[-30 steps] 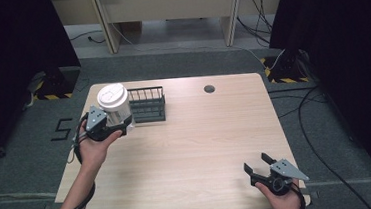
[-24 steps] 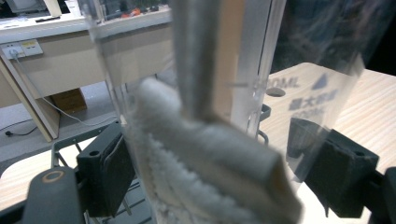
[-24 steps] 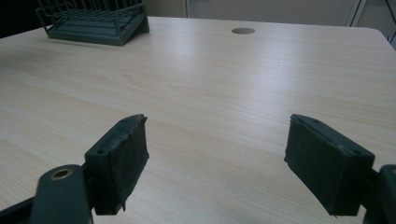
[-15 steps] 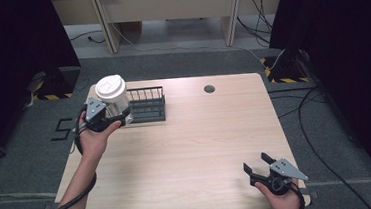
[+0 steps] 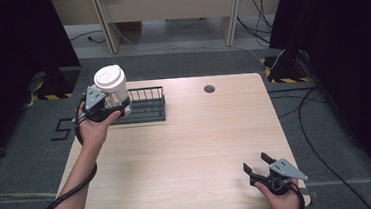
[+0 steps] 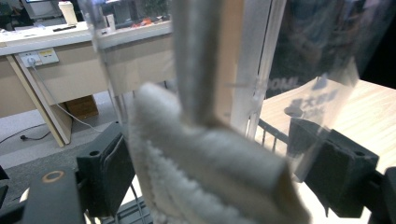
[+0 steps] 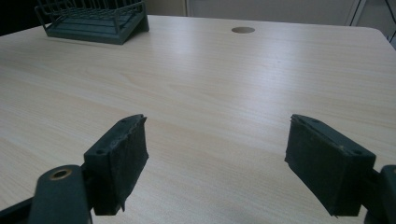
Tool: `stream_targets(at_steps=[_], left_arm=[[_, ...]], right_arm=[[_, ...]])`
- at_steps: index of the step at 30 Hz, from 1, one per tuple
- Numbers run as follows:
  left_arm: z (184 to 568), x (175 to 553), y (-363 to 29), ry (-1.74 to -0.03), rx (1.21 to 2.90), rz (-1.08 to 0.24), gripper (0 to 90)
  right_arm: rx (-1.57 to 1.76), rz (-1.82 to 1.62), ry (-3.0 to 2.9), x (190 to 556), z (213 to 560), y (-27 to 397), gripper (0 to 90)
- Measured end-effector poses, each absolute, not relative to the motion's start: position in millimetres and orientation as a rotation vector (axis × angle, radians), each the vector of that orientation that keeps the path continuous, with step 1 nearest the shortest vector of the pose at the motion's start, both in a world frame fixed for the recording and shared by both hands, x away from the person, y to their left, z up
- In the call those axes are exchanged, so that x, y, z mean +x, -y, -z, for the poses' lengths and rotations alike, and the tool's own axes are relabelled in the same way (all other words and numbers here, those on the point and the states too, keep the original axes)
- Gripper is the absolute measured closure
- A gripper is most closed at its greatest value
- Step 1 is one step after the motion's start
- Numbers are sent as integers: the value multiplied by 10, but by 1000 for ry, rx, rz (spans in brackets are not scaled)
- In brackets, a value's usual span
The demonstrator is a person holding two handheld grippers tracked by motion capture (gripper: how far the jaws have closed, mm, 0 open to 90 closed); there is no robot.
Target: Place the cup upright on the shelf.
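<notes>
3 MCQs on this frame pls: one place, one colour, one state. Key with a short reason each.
1. Where is the cup?
A. in the left gripper, above the rack's left end
B. by the table hole
C. by the right gripper

2. What colour is the cup's lid?
A. red
B. white
C. black

3. How are the right gripper's jaws?
A. shut on a cloth
B. shut, nothing held
C. open, nothing held

Key: A, the left gripper holds the cup over the rack; B, lid is white; C, right gripper jaws stand apart over bare table.

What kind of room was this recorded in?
Probably a lab or office set up for recording: a lone wooden table on grey carpet, dark curtains on both sides, loose cables on the floor, and office desks with wall sockets behind.
</notes>
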State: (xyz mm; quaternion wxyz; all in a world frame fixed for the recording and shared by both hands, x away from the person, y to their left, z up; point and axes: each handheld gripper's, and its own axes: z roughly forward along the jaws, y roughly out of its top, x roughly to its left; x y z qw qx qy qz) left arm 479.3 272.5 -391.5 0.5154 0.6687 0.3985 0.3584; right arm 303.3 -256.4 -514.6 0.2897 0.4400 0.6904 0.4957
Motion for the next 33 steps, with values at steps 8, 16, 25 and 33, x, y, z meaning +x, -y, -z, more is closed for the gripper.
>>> stream_targets(at_steps=[8,16,25,33], left_arm=[[3840,4926,-2724,-973,1582,-871,177],[3779,5044,-2726,-985,1574,-884,177],[3745,5181,-2681,-995,1567,-882,177],[3764,5326,-2630,-1013,1567,-882,177]], right_arm=[[1178,-1324,-1840,3031,5145,2567,209],[1177,-1324,-1840,3031,5145,2567,209],[1188,-1332,-1840,3032,5146,2568,209],[1193,-1338,-1836,3034,5146,2576,209]])
